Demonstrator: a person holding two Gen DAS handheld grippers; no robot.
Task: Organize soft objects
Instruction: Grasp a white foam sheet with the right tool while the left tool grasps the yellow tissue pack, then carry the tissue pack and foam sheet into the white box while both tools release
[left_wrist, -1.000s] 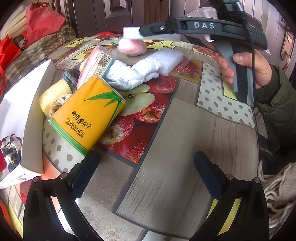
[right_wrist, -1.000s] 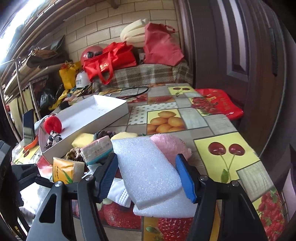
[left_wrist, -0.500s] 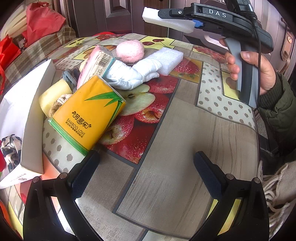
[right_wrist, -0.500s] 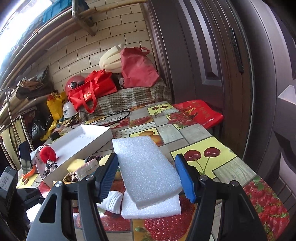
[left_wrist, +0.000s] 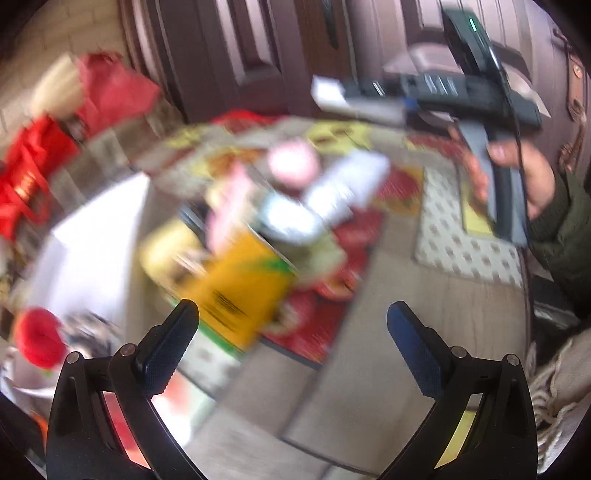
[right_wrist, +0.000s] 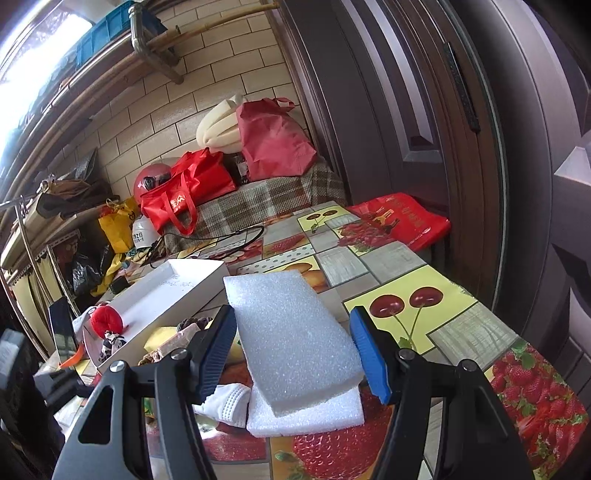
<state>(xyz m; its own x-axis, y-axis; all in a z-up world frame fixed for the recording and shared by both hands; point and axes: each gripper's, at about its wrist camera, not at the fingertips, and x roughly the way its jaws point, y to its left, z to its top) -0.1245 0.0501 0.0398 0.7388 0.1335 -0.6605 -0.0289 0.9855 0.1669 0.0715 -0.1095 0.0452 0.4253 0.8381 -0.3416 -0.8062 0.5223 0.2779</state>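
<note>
The right gripper (right_wrist: 293, 350) clamps a white foam slab (right_wrist: 291, 332) flat between both pads, lifted above a second foam slab (right_wrist: 314, 413) on the table (right_wrist: 461, 325). The left gripper (left_wrist: 291, 350) gapes empty.

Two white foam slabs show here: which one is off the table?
The upper foam slab, clamped edgewise in the right gripper and lifted. The other foam slab lies flat on the fruit-print tablecloth beneath it.

Blurred view. Left tongs (left_wrist: 291, 314) gaping, nothing between them, above the fruit-print desk (left_wrist: 399, 369). Yellow tissue pack (left_wrist: 240, 295) beside the white box (left_wrist: 88, 258). Right tongs (left_wrist: 365, 99) clamp a white foam slab (left_wrist: 328, 92) overhead.
</note>
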